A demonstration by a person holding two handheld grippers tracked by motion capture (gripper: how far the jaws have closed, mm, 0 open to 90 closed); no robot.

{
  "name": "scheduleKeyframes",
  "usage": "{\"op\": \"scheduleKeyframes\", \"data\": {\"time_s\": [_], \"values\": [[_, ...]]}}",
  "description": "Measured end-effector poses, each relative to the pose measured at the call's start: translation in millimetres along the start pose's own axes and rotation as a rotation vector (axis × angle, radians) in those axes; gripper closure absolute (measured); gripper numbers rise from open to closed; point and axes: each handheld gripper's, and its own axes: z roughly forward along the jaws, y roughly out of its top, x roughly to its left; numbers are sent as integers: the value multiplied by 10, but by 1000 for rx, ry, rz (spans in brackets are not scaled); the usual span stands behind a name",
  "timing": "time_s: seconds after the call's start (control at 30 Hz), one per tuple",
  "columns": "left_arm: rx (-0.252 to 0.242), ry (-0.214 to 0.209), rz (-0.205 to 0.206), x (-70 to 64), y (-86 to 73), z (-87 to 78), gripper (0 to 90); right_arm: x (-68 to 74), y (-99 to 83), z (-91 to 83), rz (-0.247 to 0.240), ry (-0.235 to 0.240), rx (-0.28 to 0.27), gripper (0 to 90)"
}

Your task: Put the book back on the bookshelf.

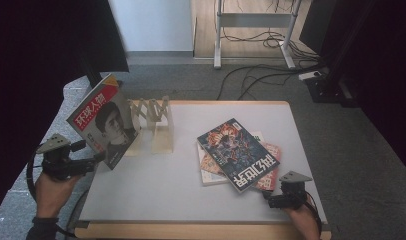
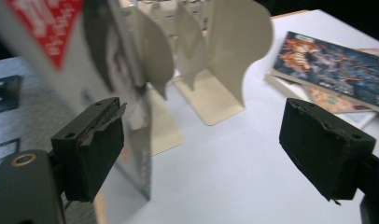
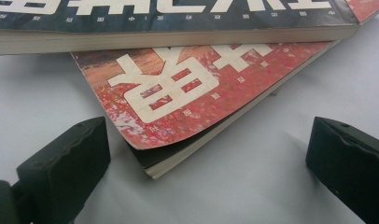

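At the left edge of the worktop (image 1: pixel 191 200) a magazine with a portrait and a red banner on its cover (image 1: pixel 105 120) stands tilted, its lower corner near that edge, its top leaning out past the edge. It stands just beside the cream folding book rack (image 1: pixel 153 125), which sits near the far left corner. The left gripper (image 1: pixel 93 159) is held off the left edge, level with the magazine's lower corner. In the left gripper view its fingers (image 2: pixel 92 147) are spread wide apart; the magazine's lower edge (image 2: pixel 131 140) lies just by the left finger, and whether they touch cannot be told. Nothing is clamped between them.

A loose stack of magazines lies flat toward the right side of the worktop. The top one is dark blue with white characters (image 1: pixel 238 154), and a red-covered magazine (image 1: pixel 271 165) pokes out beneath it on the right. The right gripper (image 1: pixel 272 201) is low at the near right corner, pointing at the stack. In the right gripper view its fingers (image 3: pixel 66 172) stand wide open on either side of the red magazine's corner (image 3: pixel 178 93), which reaches between them; they grip nothing
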Motion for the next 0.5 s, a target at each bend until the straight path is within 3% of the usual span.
{"op": "scheduleKeyframes", "data": {"time_s": [0.33, 0.5], "values": [[46, -81, 104, -336, 80, 425, 90, 2, 0, -1, 2, 0, 1, 0], [53, -125, 128, -466, 107, 652, 65, 1, 0, -1, 2, 0, 0, 0]]}}
